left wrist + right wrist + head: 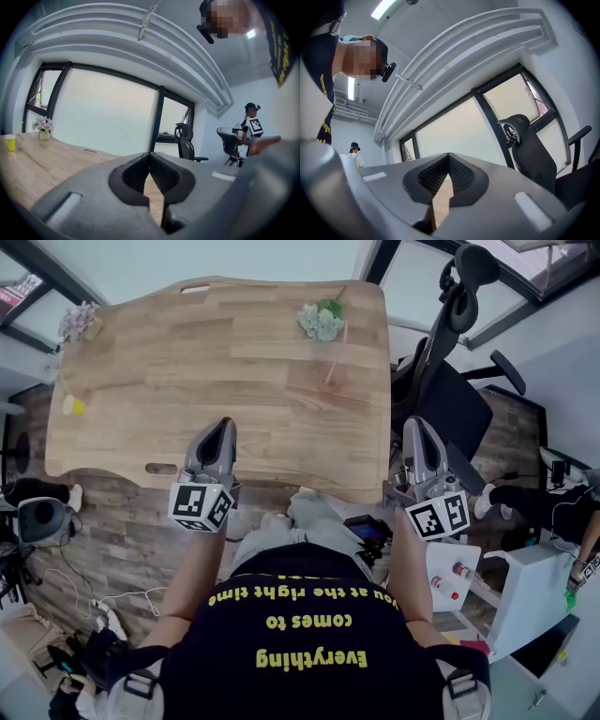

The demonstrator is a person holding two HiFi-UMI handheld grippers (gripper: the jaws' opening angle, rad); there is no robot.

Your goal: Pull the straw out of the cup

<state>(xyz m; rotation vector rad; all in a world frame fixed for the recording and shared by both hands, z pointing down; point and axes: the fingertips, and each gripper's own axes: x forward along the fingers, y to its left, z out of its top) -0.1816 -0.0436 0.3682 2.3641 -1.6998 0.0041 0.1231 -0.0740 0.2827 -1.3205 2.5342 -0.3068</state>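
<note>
Near the far right corner of the light wooden desk [187,352], just beside a pale green flower bunch [321,321]: thin pink straw [334,360], slanted, what holds it too faint to tell. At the left edge, small yellow cup [73,406]. Over the near edge, left grey gripper [223,424]; just off the near right corner, right grey gripper [416,424]. Both well apart from the straw, jaws pressed together, gripping nothing.

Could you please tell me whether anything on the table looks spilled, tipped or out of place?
Nothing stands out. The yellow cup and the flower vase stand upright on the wooden table, with no spill visible. A pink straw slants near the green plant; what holds it is too faint to judge.
</note>
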